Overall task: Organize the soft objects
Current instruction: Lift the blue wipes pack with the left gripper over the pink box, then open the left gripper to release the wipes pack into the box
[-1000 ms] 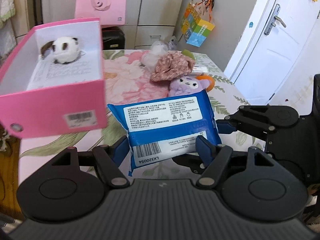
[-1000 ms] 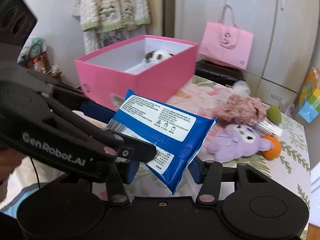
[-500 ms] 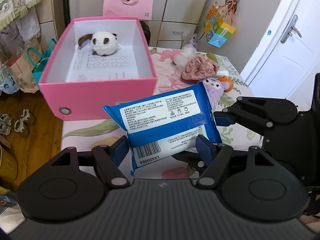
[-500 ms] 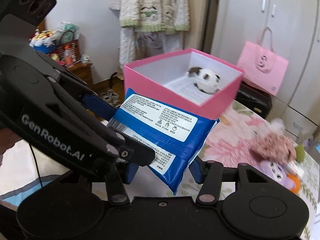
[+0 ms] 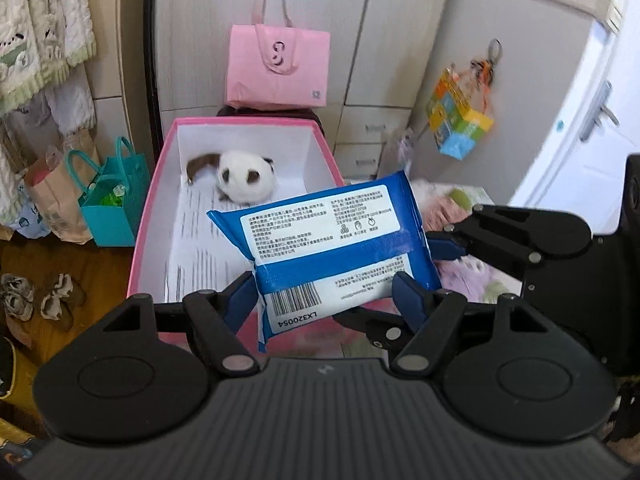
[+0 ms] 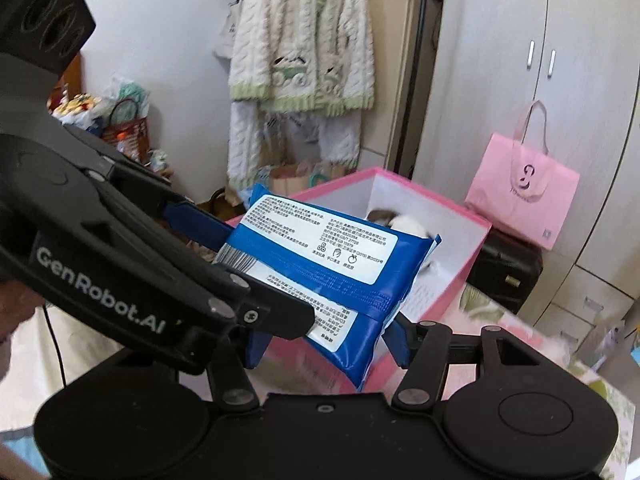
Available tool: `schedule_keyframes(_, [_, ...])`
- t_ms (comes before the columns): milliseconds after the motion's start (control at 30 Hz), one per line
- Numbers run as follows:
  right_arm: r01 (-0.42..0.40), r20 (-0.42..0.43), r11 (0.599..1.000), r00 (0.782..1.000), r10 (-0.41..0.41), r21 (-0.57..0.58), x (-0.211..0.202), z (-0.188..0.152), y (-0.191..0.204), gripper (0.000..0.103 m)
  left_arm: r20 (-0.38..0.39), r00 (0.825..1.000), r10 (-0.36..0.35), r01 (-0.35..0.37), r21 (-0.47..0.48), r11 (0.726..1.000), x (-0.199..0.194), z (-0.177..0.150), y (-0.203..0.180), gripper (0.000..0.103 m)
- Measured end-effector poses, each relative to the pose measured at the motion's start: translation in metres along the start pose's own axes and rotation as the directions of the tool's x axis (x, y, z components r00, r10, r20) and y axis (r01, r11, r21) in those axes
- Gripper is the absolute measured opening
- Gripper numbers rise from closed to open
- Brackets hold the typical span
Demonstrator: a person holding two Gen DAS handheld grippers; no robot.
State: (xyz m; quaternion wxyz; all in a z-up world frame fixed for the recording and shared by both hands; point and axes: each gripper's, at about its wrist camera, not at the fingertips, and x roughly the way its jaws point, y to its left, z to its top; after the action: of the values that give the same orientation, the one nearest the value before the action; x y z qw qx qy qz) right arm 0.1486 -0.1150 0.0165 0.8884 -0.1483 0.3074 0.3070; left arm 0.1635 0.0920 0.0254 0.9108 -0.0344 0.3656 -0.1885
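Tilting downward over the pink box (image 5: 152,216), both grippers flank a blue wet-wipes pack (image 5: 340,248): left gripper (image 5: 324,296) clamped on its barcode end, right gripper (image 6: 324,344) pads just widening around its side.

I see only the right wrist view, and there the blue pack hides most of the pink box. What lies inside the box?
Observer: One panda plush lies at the far end of the pink box, on a printed sheet.
Operator: Does the left gripper hold the pack with both fingers?
Observer: Yes. The left gripper clamps the wipes pack by its two sides, near the barcode end.
Operator: Is the near half of the box free?
Observer: Only the printed sheet shows there; no toy lies on the part that I can see.
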Motion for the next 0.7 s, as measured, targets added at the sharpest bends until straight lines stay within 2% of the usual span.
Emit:
schedule_keyframes(267, [-0.011,-0.036,0.997,0.999,0.014,0.078,0.072,0.028,-0.036,0.067,-0.003,1.000,-0.001,0.001,-0.088,0.996,0.058,0.039,0.042,0.072])
schedule_keyframes(400, [-0.018,-0.068,0.996,0.997,0.024,0.084,0.100,0.036,-0.045,0.067,-0.023,1.000,0.015,-0.018,-0.115,0.993,0.084,0.049,0.056,0.072])
schedule_keyframes(533, [-0.015,-0.117,0.997,0.993,0.024,0.079,0.123,0.042,-0.050,0.069,-0.055,0.998,-0.004,-0.005,-0.168,0.986,0.109,0.056,0.072,0.072])
schedule_keyframes(700, [0.004,-0.180,0.997,0.984,0.011,0.082,0.149,0.048,-0.056,0.069,-0.077,0.997,-0.010,-0.004,-0.186,0.983,0.131,0.059,0.085,0.072])
